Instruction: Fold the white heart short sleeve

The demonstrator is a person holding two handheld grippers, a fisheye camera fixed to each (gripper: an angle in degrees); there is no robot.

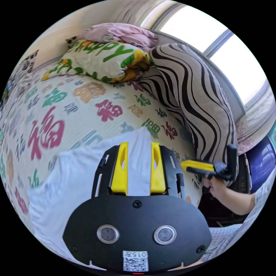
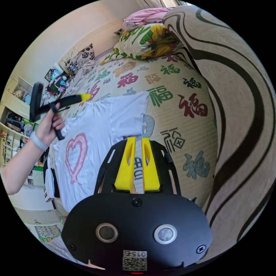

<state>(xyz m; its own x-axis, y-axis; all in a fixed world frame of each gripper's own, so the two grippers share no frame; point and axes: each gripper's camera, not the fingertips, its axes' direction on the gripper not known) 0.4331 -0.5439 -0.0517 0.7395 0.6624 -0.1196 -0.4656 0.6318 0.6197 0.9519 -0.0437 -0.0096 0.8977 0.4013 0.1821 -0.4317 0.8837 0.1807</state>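
My jaws yellow on black – white shirt (image 2: 95, 135) with pink heart (image 2: 75, 156), cream bedspread (image 2: 172, 115) in multicoloured characters, zebra-striped cushion (image 1: 195, 95).

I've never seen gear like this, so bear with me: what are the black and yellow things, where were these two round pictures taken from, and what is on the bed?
Each picture comes from a fisheye camera riding on a hand-held tool with two yellow jaws. The left gripper view looks over the left tool, jaws apart, above white cloth. The right gripper view looks over the right tool, jaws close together, nothing visibly between them. A person's hand holds the left tool there. The white heart shirt lies spread flat on a patterned bedspread, beside a striped cushion and pillows.
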